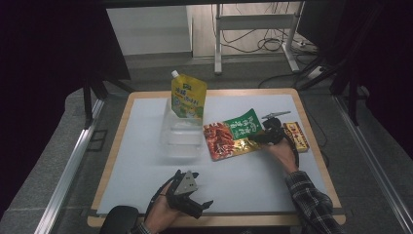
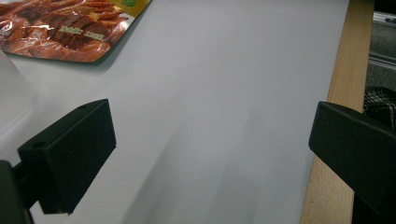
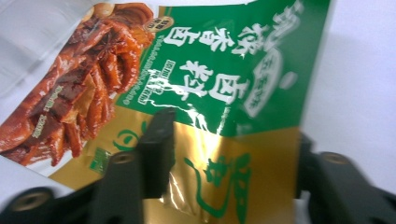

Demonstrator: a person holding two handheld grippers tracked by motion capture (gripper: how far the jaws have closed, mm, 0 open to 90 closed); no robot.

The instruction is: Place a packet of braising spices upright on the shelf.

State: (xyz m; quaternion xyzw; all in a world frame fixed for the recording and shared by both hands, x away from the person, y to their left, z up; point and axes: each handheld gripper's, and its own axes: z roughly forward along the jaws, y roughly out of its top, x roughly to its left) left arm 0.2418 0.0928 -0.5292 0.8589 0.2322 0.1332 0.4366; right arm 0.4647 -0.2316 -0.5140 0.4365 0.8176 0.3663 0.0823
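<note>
The green, red and gold food packet [image 1: 233,134] lies flat on the white table mat [image 1: 146,190], just right of the clear plastic tub [image 1: 181,136], with a yellow spouted pouch [image 1: 188,95] behind the tub and a small yellow box [image 1: 297,136] to the right. The right gripper [image 1: 265,137] has its 2 jaws narrowed onto the packet's gold edge, holding it. The left gripper [image 1: 195,197] rests near the front edge, well apart, jaws wide over bare mat.

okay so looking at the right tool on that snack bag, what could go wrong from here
The right tool pinches only the glossy gold end of the snack bag, so the slick film could slip out when lifted. The bag lies close beside the clear tub and the yellow pouch standing in it; a swinging bag might tip the pouch. The small box sits right by the hand and could get nudged.
</note>
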